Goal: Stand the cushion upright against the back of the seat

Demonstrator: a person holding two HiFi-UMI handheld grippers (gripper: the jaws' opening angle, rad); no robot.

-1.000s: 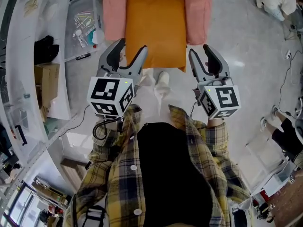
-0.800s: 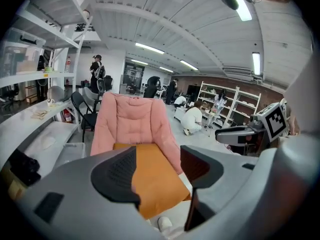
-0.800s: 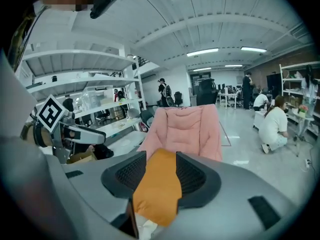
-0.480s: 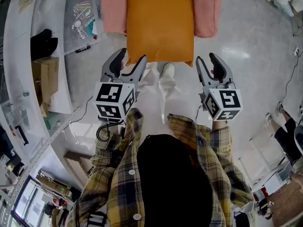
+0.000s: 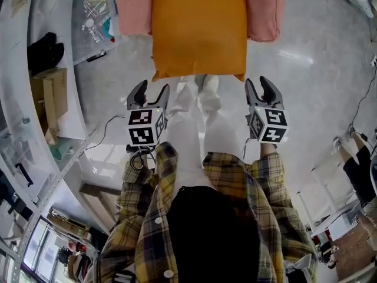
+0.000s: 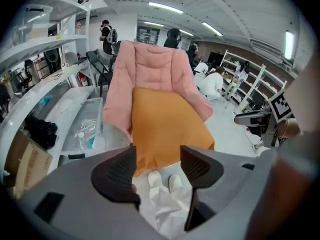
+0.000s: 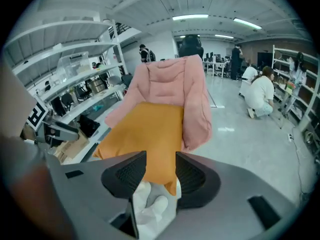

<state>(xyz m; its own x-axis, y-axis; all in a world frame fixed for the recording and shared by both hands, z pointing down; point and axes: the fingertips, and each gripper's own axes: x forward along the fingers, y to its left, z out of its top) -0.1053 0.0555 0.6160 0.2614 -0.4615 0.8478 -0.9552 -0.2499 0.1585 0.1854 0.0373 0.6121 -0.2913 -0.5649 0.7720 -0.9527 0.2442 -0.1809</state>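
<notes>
1. Yellow-and-dark plaid shirt (image 5: 235, 181) nearest the head camera, sleeves running forward to both tools.
2. Left gripper (image 5: 152, 90) held out low on the left, marker cube uppermost. Jaws parted by a moderate gap, seen plainly in the left gripper view (image 6: 157, 169). Nothing between the ribbed pads, nothing held.
3. Right gripper (image 5: 259, 86) about level with it on the right. Jaws likewise parted in the right gripper view (image 7: 161, 171), gap somewhat narrower. Empty.
4. White trousers (image 5: 194, 140) and white shoes (image 5: 207, 96) between the two tools, toes just short of the seat front.
5. Next out, orange cushion (image 5: 199, 28): lying flat on the seat pad between the side bolsters, front edge and corners overhanging the seat front. Not upright. Far end only meeting the foot of the backrest. Both grippers short of the front edge, no contact.
6. Pink padded seat (image 5: 132, 7) under and behind the cushion, quilted backrest (image 7: 172, 81) rising bare above it.
7. Clear plastic bin (image 5: 91, 16) of small items on the grey floor (image 5: 312, 69), just beside the seat on the left. Cardboard box (image 5: 50, 96) nearer, by the white shelving (image 5: 15, 117).
8. Farthest off: crouched person (image 7: 260, 96) in white, more racks, ceiling strip lights.
</notes>
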